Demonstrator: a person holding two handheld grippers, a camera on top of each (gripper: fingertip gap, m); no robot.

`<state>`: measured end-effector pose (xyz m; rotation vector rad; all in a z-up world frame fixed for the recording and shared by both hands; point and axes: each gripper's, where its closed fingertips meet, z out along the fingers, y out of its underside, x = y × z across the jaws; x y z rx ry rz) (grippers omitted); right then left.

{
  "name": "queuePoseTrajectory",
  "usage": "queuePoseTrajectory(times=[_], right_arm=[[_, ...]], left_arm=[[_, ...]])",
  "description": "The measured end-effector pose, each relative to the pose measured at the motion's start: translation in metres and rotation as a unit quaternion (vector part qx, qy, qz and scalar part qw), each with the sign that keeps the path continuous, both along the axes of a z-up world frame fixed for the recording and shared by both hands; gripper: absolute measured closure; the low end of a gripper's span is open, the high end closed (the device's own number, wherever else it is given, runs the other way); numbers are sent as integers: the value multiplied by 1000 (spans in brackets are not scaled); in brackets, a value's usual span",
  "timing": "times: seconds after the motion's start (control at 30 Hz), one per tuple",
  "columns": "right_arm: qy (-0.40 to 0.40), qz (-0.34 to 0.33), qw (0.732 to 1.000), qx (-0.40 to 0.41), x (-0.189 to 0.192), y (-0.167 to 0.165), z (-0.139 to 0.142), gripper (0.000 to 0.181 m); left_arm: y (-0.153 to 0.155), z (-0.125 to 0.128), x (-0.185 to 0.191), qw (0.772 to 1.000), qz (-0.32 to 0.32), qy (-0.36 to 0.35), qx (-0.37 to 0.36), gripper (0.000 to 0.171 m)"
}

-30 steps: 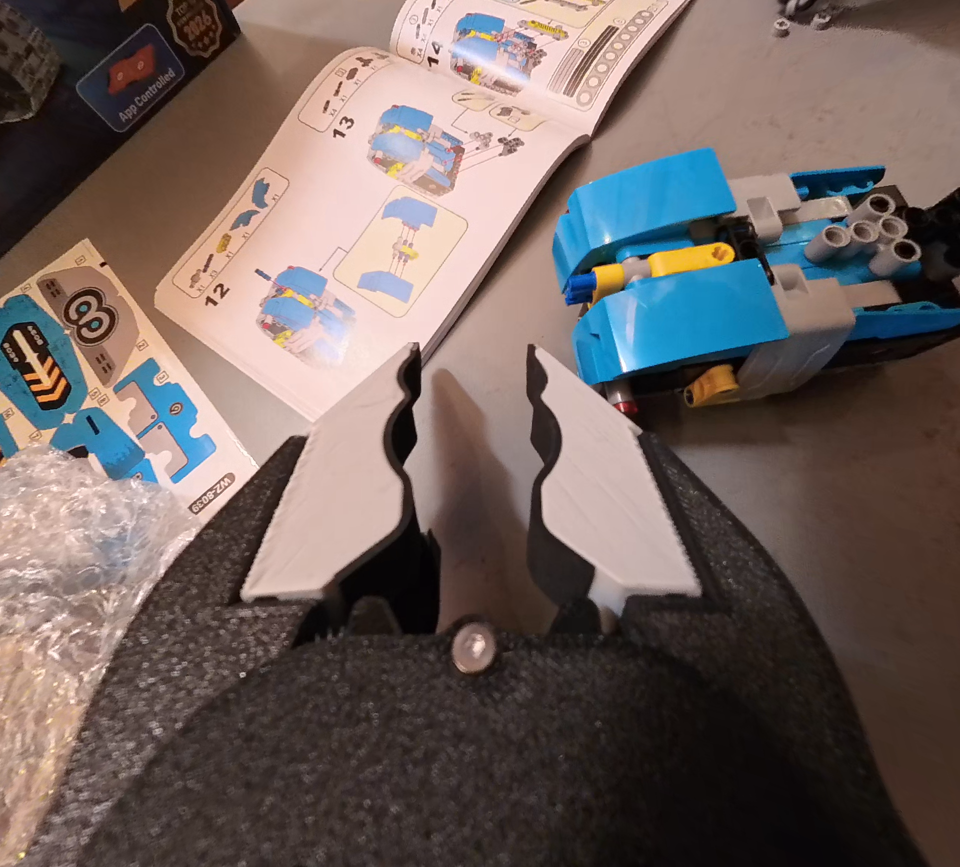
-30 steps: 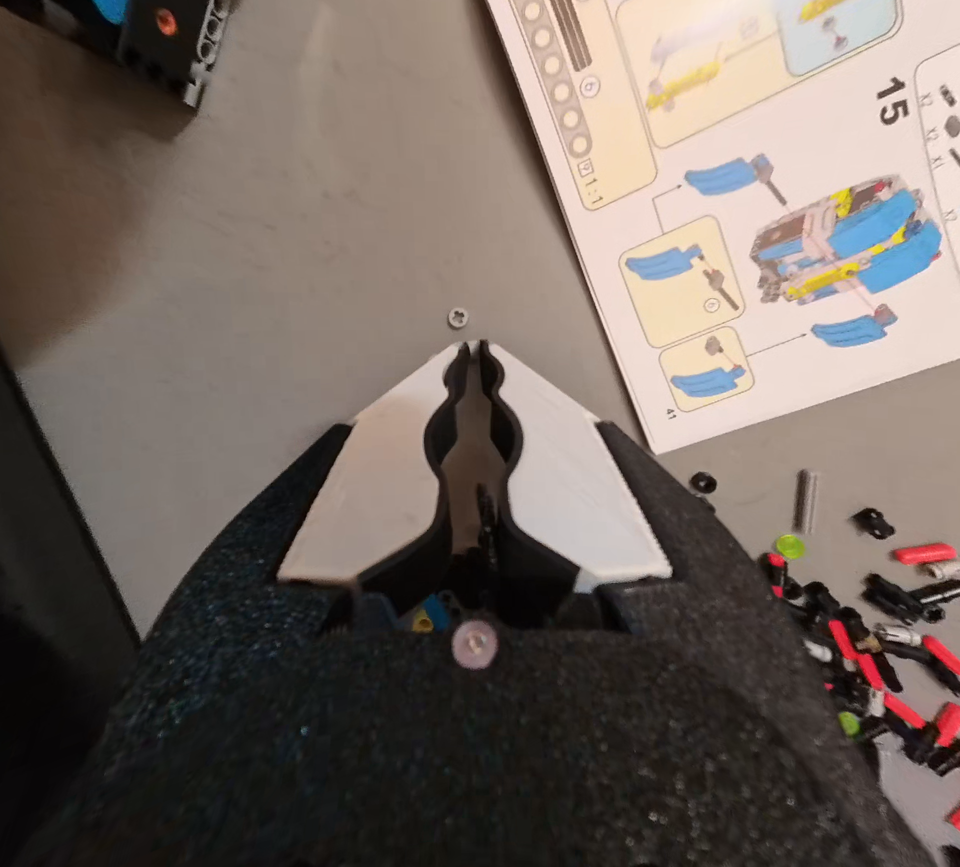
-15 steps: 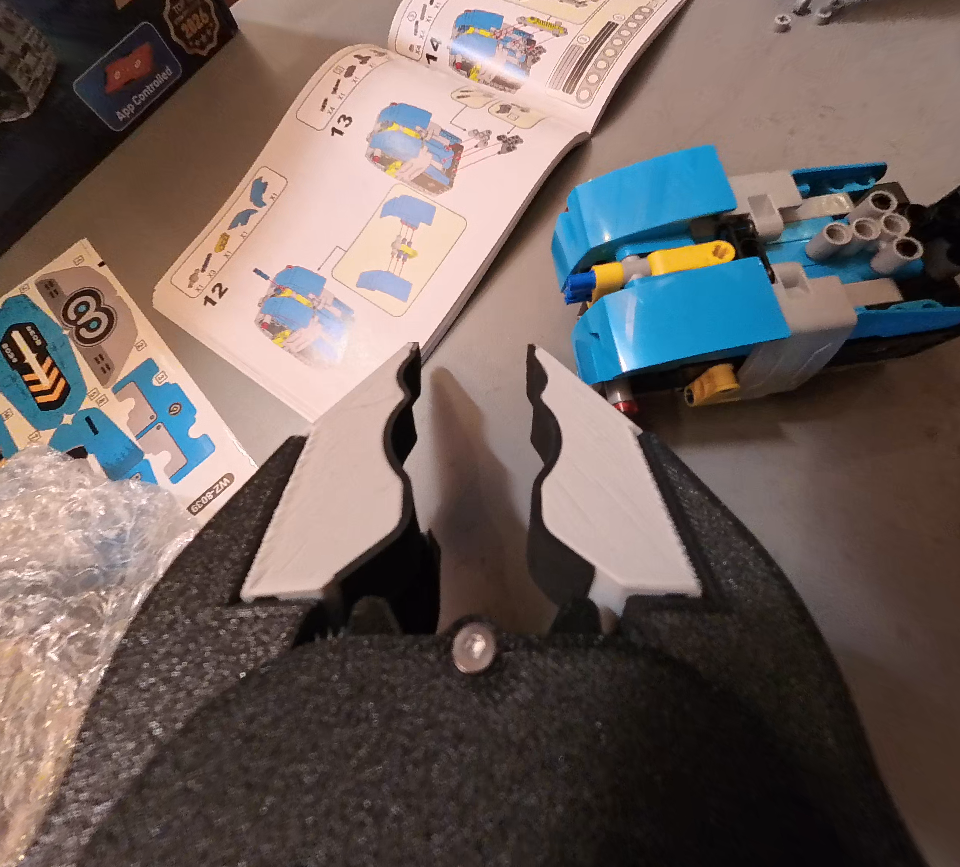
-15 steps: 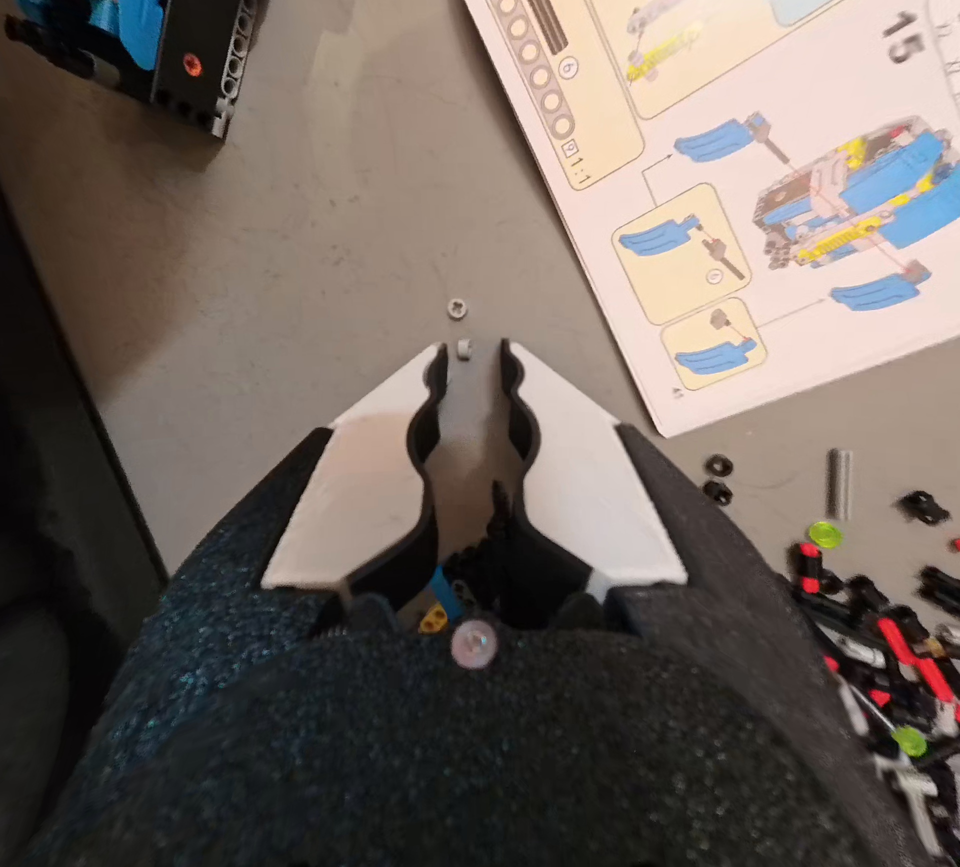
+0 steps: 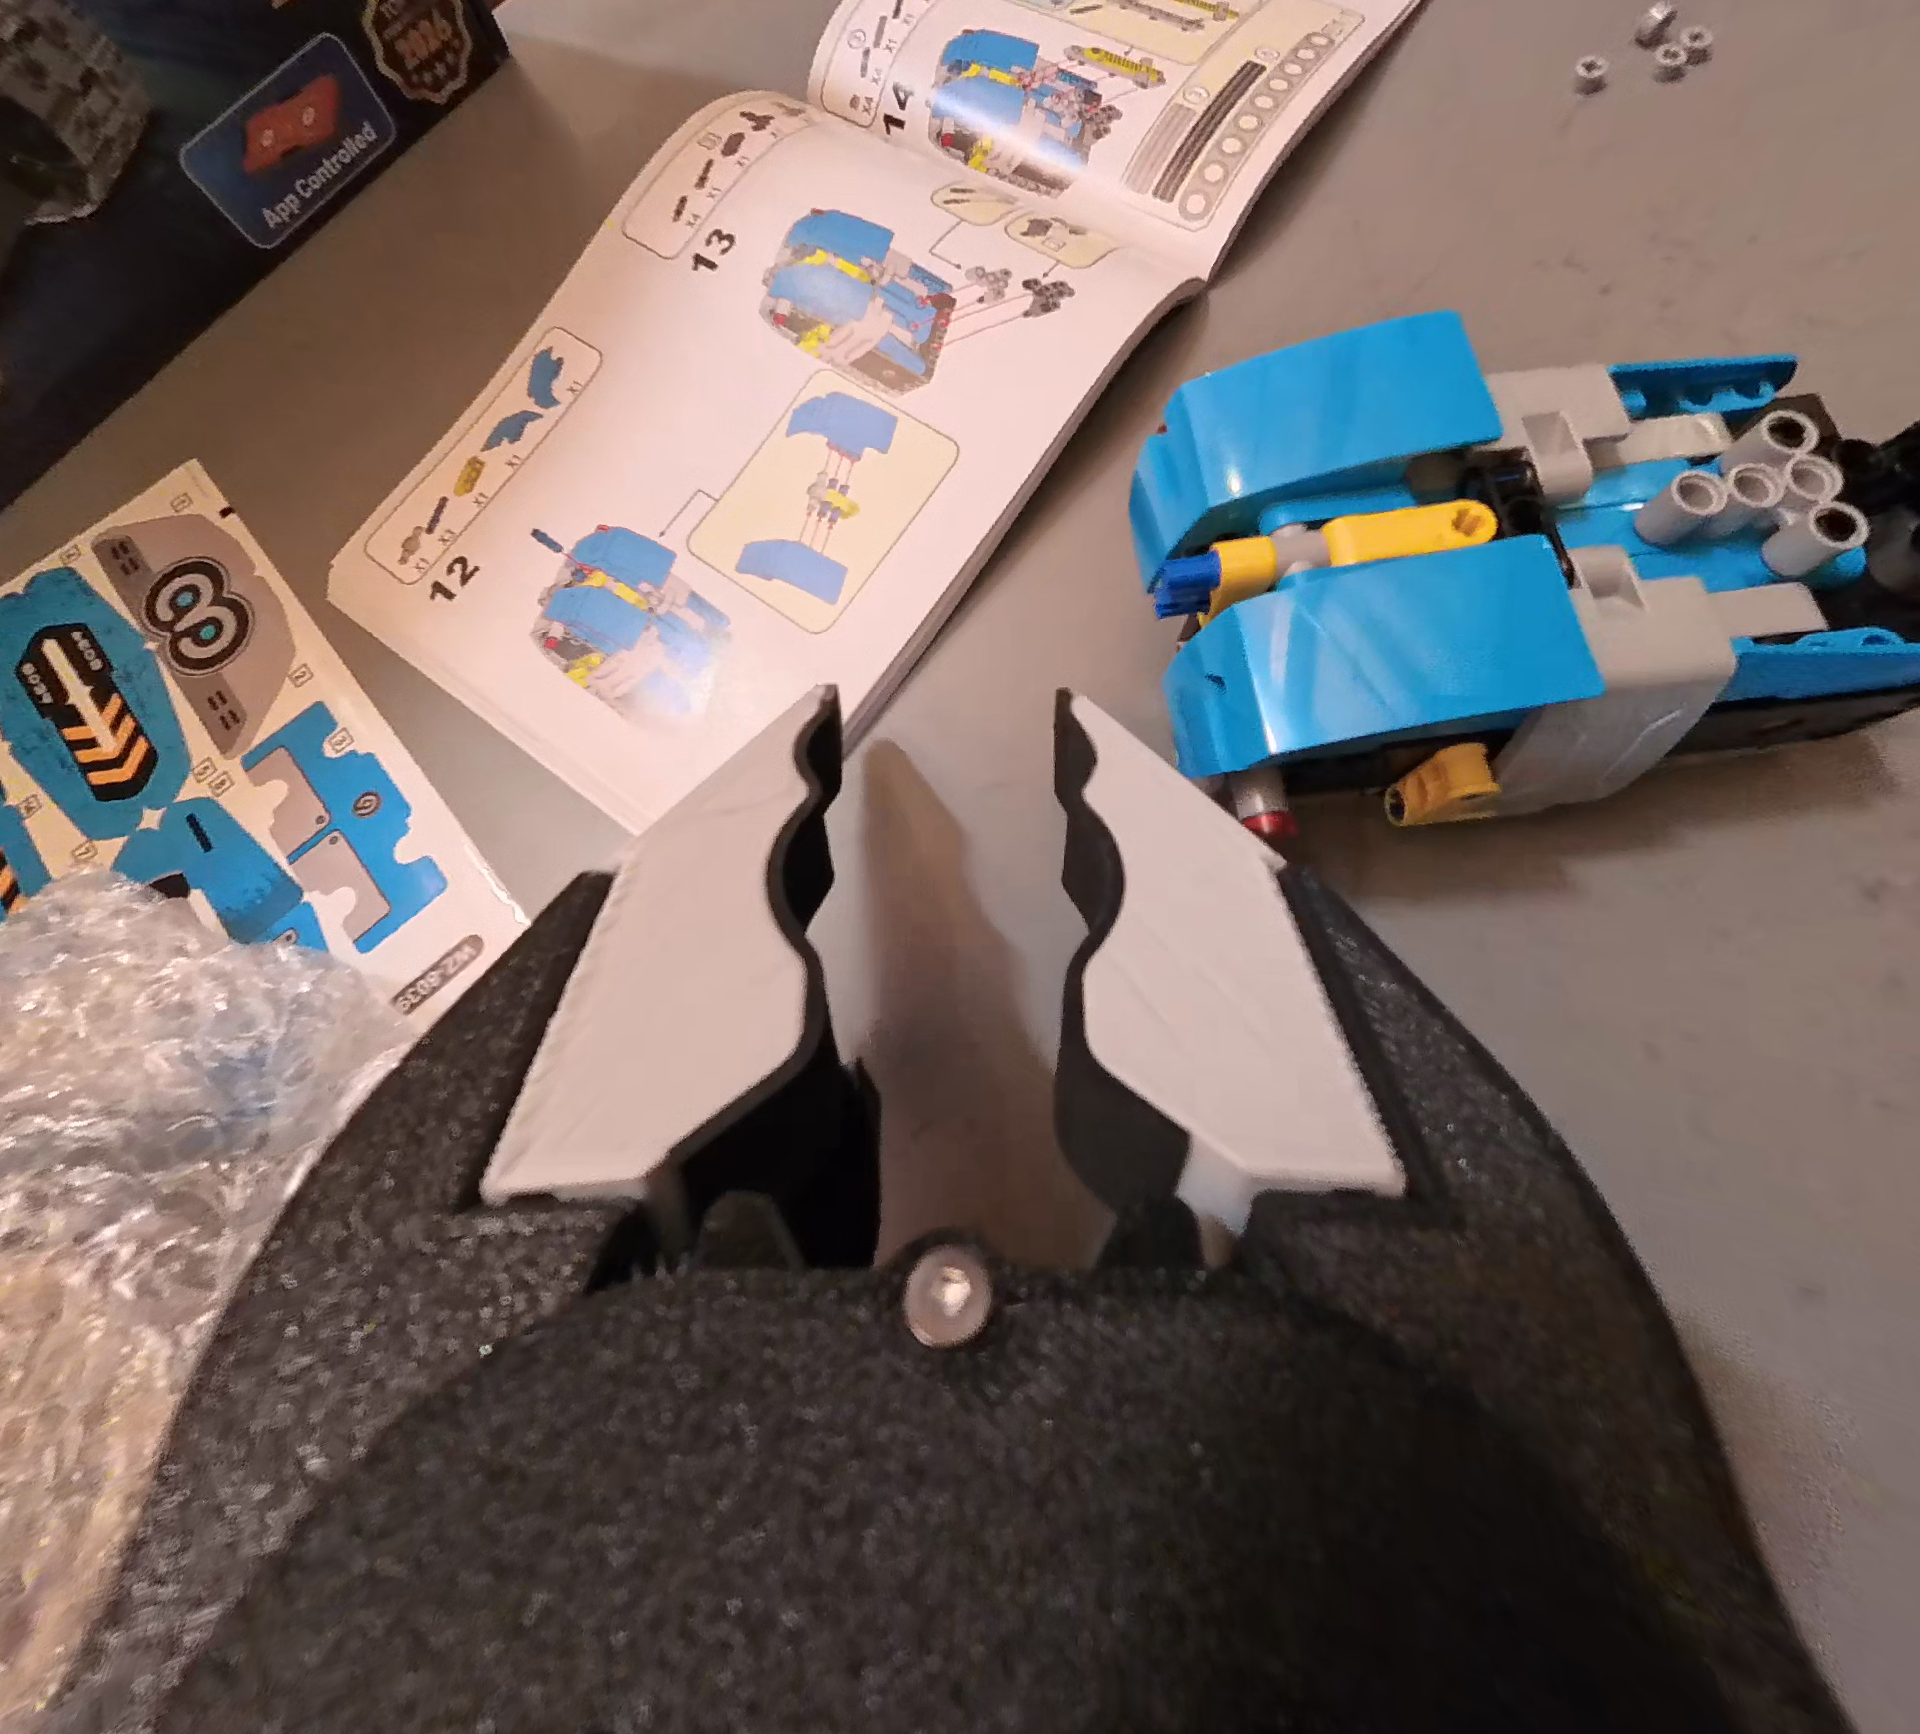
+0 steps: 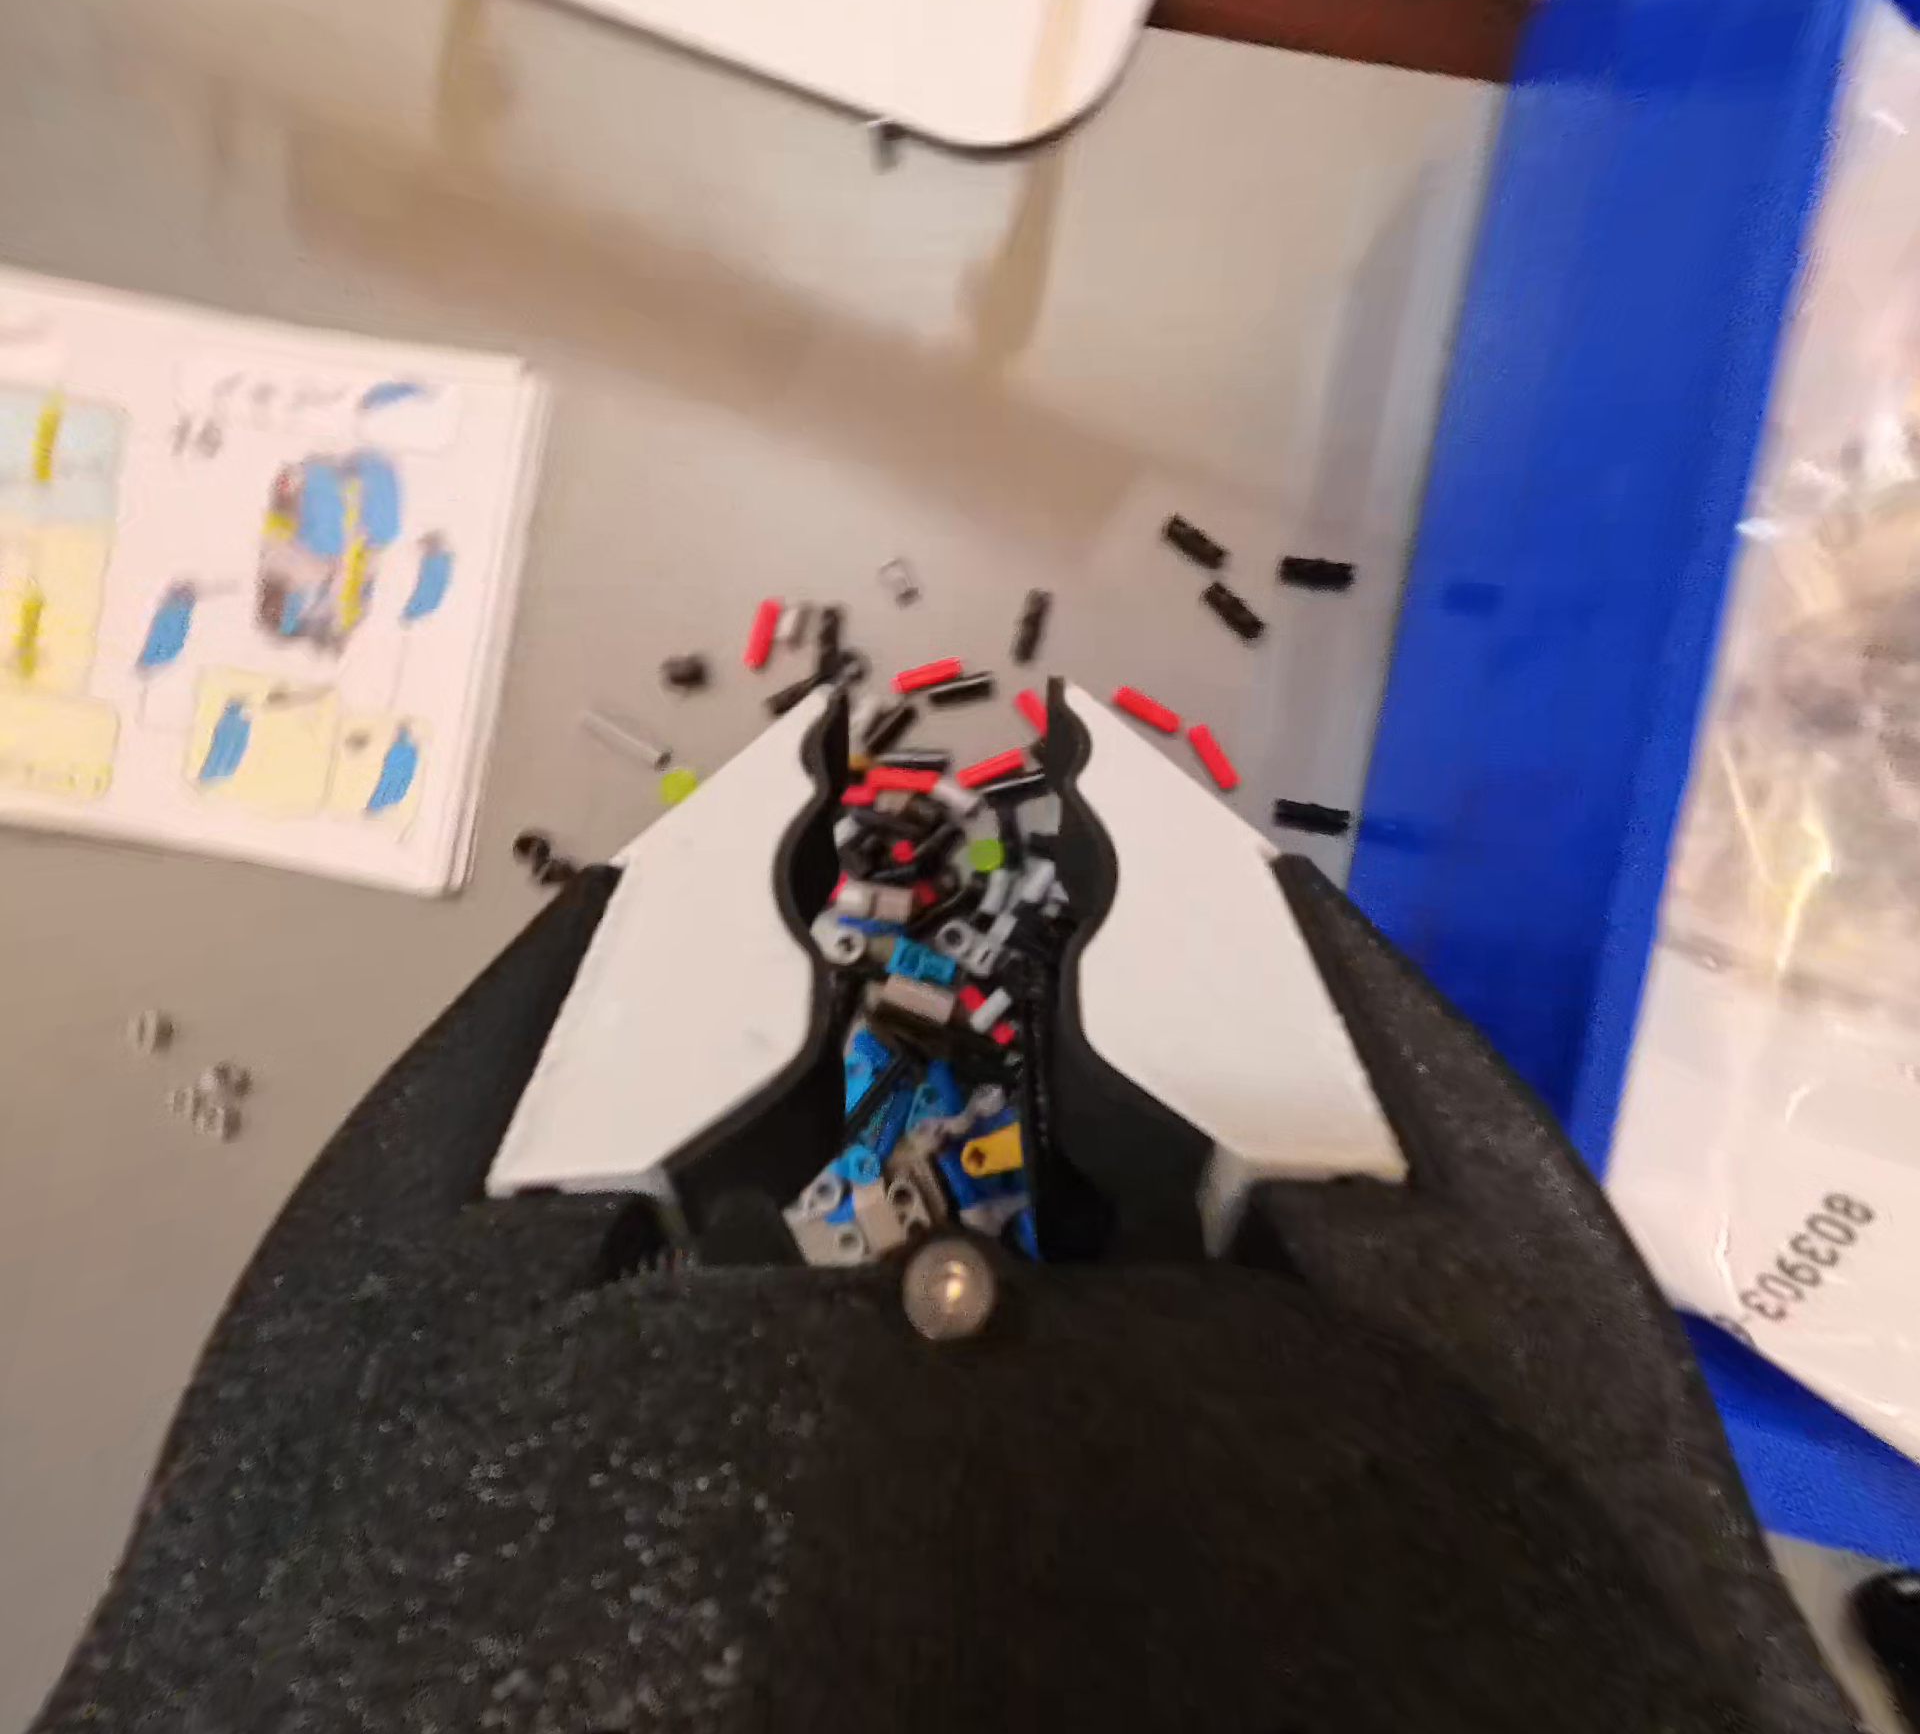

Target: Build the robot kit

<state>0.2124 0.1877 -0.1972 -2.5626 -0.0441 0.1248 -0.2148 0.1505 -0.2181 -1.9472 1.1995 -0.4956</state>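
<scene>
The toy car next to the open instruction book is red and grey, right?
Not quite. In the left wrist view the toy car next to the open instruction book is blue and grey, with some yellow pieces, not red. It does lie beside the book on the table.

Dim warm light; right view motion-blurred.

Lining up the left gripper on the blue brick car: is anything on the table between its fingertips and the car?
Nothing visible. The left gripper is open over bare grey table, and the blue brick car lies just ahead to its right. The open instruction booklet lies to the left of that path, its corner near the left fingertip.
</scene>
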Motion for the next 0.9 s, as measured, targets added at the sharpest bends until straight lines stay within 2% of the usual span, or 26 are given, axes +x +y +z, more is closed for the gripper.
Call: queuePoseTrajectory(times=[0.03,0.1,0.23,0.27,0.53,0.57,0.63,0.7,0.8,0.9], right_arm=[[11,-34,999,2,8,4,-3,144],[47,-49,998,9,8,10,-5,144],[37,-74,997,1,17,18,-11,150],[25,-75,997,1,20,19,-12,156],[-48,-67,996,-30,23,21,-31,157],[-46,-66,996,-38,22,20,-34,159],[-26,-54,998,-37,14,21,-36,176],[-37,-48,997,-38,14,22,-36,176],[-63,-35,997,-29,13,18,-28,176],[-63,48,996,31,-21,13,6,176]], left_arm=[[1,1,-1,1000,4,-3,0,131],[3,2,-2,1000,12,-7,2,131],[4,2,-2,1000,14,-1,7,131],[4,1,-2,1000,14,0,8,131],[10,12,-6,999,35,-19,35,131],[12,15,-8,998,40,-25,41,131],[16,18,-10,997,50,-29,47,131],[16,19,-11,997,52,-33,46,131],[17,19,-11,997,52,-32,49,131],[17,17,-11,997,51,-28,45,131]])
